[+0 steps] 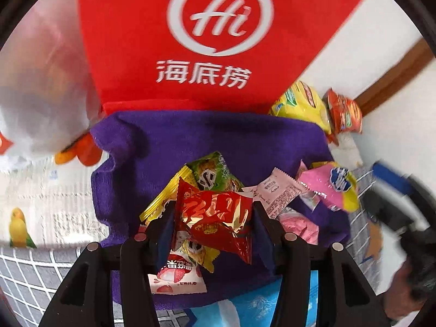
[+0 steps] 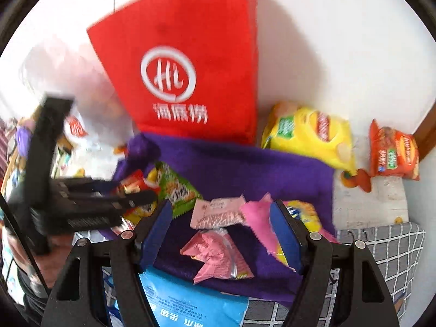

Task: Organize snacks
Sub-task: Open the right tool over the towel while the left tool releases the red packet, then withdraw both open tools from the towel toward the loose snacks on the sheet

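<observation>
Left gripper [image 1: 214,215]: jaws part-closed around red foil packet [image 1: 215,215], 1 blue pad at each flank. Pads look to touch the wrapper edges, but foil is crumpled and firm pinch not confirmable. Packet sits dead between the jaws, long axis running roughly across the gap, corner trailing down toward the wrist. Tucked under and behind it: green packet [image 1: 215,174], yellow-edged packet [image 1: 160,201], strawberry packet [image 1: 177,278] nearest the wrist.

Right gripper [image 2: 222,235]: jaws wide apart, nothing pinched. Crumpled pink packet [image 2: 218,256] lies between the jaws and slightly toward the wrist, well clear of both pads. Pale pink sachet [image 2: 218,214] just past the tips, long axis across the gap. Pink-and-yellow packet [image 2: 261,218] up against the right-hand pad, touching or just beside, cannot tell which.

All loose snacks heaped on purple cloth [image 1: 218,136]. Red bag [image 1: 218,41] stands straight ahead of both jaw sets, beyond the cloth's far edge. Yellow chip bag [image 2: 308,136] and orange snack bag [image 2: 392,150] ahead and right of the right jaws, off the cloth.

Pose: both grippers pitched steeply down over the pile. Left gripper visible in the right view, left of the right jaws, reaching in sideways over the same heap, so left is nearer the red packet, right nearer the pink ones.

Judgement: left mid-pick; next move likely lift and carry forward to the bag. Risk: neighbouring wrappers dragged along.
</observation>
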A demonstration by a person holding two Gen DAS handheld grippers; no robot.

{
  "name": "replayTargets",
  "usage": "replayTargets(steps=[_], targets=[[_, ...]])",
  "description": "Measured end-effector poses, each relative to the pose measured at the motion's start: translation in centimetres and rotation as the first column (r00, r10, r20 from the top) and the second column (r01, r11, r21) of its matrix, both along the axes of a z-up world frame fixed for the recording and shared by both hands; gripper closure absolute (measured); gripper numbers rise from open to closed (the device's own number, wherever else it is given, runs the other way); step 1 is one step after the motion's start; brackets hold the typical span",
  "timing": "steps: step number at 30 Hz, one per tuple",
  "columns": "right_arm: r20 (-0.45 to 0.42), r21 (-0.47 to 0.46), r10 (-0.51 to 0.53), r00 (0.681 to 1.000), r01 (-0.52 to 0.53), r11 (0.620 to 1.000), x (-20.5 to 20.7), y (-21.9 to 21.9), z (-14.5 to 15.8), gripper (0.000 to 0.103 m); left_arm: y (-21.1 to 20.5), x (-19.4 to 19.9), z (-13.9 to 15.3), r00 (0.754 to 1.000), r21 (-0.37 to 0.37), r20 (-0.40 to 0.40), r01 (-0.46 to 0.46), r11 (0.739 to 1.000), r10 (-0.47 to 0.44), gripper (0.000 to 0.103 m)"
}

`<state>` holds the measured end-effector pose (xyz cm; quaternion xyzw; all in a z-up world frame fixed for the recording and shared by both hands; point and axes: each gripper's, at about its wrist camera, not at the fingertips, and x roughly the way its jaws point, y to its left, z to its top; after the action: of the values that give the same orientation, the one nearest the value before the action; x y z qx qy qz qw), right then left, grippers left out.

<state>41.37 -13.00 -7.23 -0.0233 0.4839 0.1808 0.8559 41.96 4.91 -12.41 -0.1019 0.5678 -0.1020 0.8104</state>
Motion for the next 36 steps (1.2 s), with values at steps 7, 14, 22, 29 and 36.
replayTargets(steps=[7, 14, 22, 29, 36], targets=[[0.12, 0.041, -0.023, 0.993, 0.018, 0.999, -1.2, -0.4, 2.2, 0.03, -1.2, 0.0, -0.3, 0.999, 0.084, -0.003, 0.042, 0.996, -0.042, 0.041], [0.193, 0.027, -0.01, 0.981, 0.005, 1.0, -2.4, 0.1, 3.3, 0.03, -0.2, -0.3, 1.0, 1.0, 0.019, 0.009, 0.008, 1.0, -0.008, 0.032], [0.236, 0.032, -0.021, 0.972, 0.014, 0.999, -3.7, 1.1, 4.0, 0.03, 1.0, -1.3, 3.7, 0.999, -0.021, 0.054, -0.003, 1.0, 0.004, 0.029], [0.238, 0.034, -0.078, 0.968, 0.072, 0.997, -5.6, 0.6, 4.5, 0.03, 1.4, -2.4, 6.1, 0.993, -0.019, 0.12, -0.015, 1.0, 0.018, 0.029], [0.2, 0.023, -0.11, 0.974, 0.107, 0.994, -9.3, -1.5, 5.0, 0.03, 1.1, -4.6, 8.9, 0.963, -0.017, 0.26, -0.075, 0.997, 0.077, 0.03]])
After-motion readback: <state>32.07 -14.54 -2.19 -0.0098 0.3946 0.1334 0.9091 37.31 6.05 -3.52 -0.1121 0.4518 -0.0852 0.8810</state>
